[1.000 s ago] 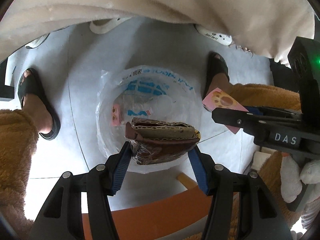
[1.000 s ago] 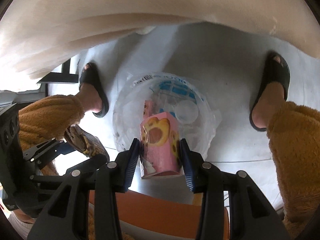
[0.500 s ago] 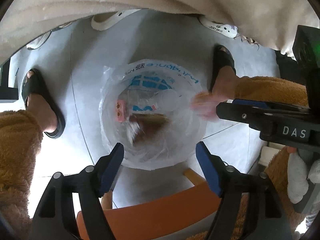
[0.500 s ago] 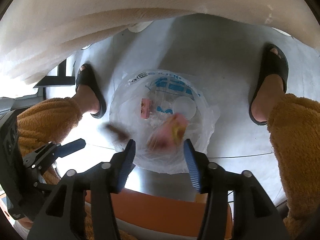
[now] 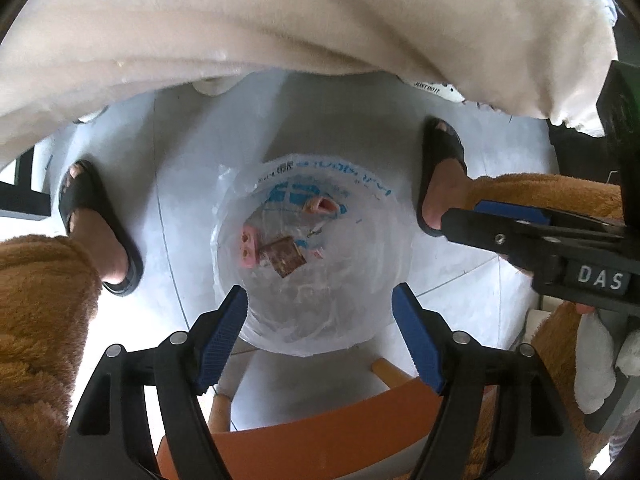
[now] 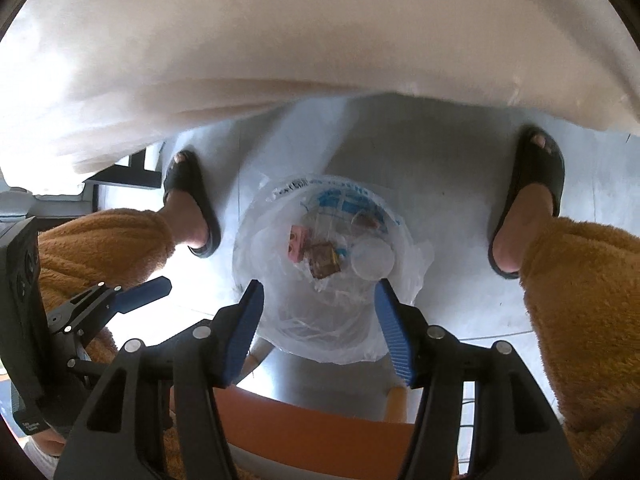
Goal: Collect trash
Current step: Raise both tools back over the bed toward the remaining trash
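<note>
Both wrist views look straight down over a lined trash bin (image 5: 312,332) standing on a grey floor (image 5: 188,160). The left gripper (image 5: 320,336) hangs above the bin with its jaws spread wide and nothing between them; its blue pads (image 5: 222,332) frame the near rim of the bin. The right gripper (image 6: 320,328) is likewise spread and empty, with the bin's opening directly beyond its jaws.

The trash lies at the bottom of the clear bag, ahead of both sets of jaws: a brown wrapper (image 5: 283,261) near the centre, a pink carton (image 5: 248,242) just beside it toward the left jaw, and a second pink piece (image 5: 322,206) farther from the jaws. In the right view a clear plastic lid (image 6: 372,258) rests toward the right jaw, beside the brown wrapper.

Outside each jaw pair stands a foot in a black sandal (image 5: 92,216). An orange chair seat (image 5: 320,440) lies beneath the gripper bodies, and a cream cloth (image 5: 280,20) hangs across the far side.
</note>
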